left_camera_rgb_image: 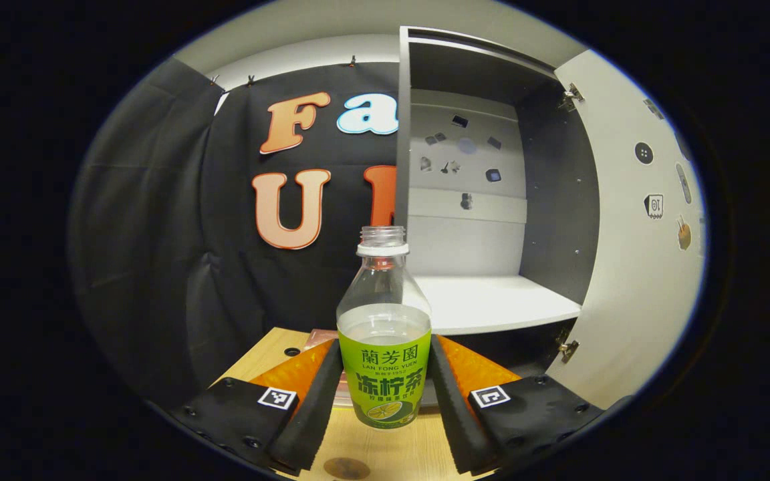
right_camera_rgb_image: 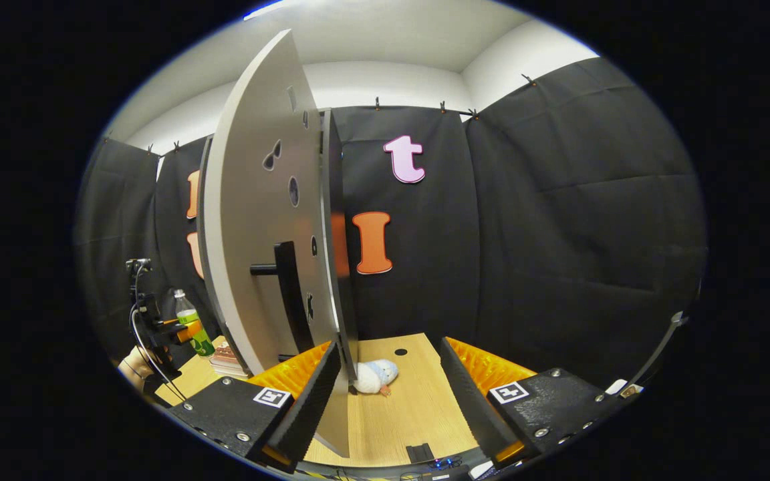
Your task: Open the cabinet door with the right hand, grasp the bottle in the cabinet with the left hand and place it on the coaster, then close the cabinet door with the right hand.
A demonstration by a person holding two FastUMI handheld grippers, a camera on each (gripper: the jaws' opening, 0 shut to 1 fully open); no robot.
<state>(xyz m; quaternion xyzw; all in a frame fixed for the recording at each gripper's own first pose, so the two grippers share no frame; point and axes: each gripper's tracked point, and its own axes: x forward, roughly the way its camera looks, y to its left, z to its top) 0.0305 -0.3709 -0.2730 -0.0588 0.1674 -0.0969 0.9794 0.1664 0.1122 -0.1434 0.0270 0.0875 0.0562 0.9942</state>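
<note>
bottle (left_camera_rgb_image: 384, 347) gripped by left hand-held gripper (left_camera_rgb_image: 385, 394) above wooden table (left_camera_rgb_image: 385, 447); right hand-held gripper (right_camera_rgb_image: 388, 394) spread apart.

In the left gripper view, the bottle (left_camera_rgb_image: 385, 334) stands between the left gripper (left_camera_rgb_image: 385, 394)'s two fingers, above the table (left_camera_rgb_image: 385, 454). The cabinet (left_camera_rgb_image: 492, 200) lies behind at two o'clock, its door (left_camera_rgb_image: 632, 267) swung out at three o'clock. In the right gripper view, a small toy (right_camera_rgb_image: 373, 377) lies on the table at twelve o'clock.

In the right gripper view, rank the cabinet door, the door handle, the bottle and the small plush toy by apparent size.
1. cabinet door
2. door handle
3. bottle and plush toy: these look alike, and the bottle sits farther off, so no ranking between them.
</note>
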